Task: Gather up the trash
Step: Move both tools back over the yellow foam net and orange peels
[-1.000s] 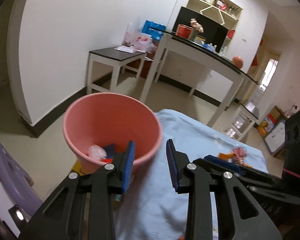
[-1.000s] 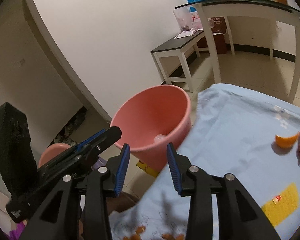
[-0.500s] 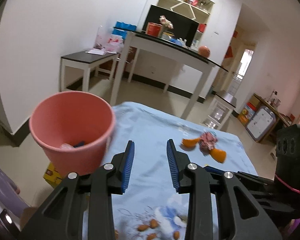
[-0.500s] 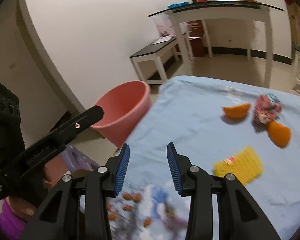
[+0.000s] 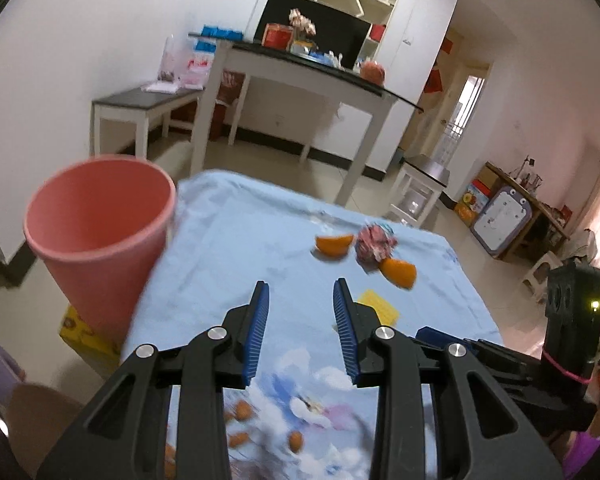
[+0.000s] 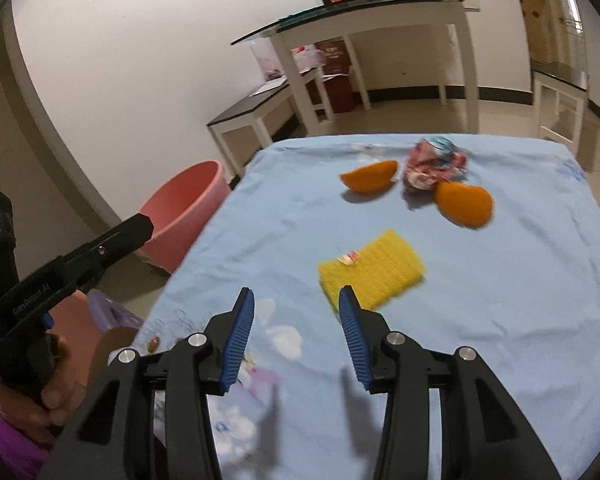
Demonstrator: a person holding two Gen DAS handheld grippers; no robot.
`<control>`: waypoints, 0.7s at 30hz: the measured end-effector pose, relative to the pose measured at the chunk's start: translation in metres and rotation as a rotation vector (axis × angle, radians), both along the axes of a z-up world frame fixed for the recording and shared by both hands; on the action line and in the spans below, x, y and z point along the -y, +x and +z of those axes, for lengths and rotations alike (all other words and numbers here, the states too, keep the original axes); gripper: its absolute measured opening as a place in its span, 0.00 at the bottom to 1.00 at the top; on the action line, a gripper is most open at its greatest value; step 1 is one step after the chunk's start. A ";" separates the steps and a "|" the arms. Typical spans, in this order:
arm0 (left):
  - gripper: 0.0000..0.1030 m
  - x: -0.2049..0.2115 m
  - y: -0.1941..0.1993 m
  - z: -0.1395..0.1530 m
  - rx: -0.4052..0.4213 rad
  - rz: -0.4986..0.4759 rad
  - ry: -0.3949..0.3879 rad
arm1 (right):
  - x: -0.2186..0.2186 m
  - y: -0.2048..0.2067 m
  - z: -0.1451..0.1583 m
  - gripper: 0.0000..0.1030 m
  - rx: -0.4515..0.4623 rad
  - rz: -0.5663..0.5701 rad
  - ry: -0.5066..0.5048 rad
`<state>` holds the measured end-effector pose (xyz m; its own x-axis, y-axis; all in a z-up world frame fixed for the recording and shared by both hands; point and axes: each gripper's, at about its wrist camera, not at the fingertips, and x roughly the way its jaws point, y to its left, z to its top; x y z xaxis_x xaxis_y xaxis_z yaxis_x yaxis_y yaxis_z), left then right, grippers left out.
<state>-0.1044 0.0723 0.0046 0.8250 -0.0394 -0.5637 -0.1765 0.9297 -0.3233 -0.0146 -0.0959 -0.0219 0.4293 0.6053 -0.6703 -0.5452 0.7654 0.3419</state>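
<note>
A pink bucket (image 5: 99, 220) stands on the floor at the table's left edge; it also shows in the right wrist view (image 6: 183, 216). On the light blue tablecloth (image 6: 500, 300) lie two orange wedges (image 6: 370, 176) (image 6: 464, 202), a crumpled pink wrapper (image 6: 434, 164) between them, and a yellow foam net (image 6: 374, 274). My left gripper (image 5: 300, 296) is open and empty above the cloth. My right gripper (image 6: 295, 304) is open and empty, just short of the yellow net.
Small brown nuts (image 5: 241, 410) lie on the printed near part of the cloth. A yellow box (image 5: 85, 334) sits under the bucket. White tables (image 5: 300, 80) stand along the far wall. A purple stool (image 6: 107, 312) stands left of the table.
Both grippers have swung right, away from the bucket and over the table. The orange wedges, wrapper and yellow net have come into view ahead.
</note>
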 end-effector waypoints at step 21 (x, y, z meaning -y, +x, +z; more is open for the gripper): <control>0.33 0.065 -0.024 -0.026 -0.036 -0.180 0.005 | 0.063 -0.058 0.002 0.58 0.077 -0.190 0.050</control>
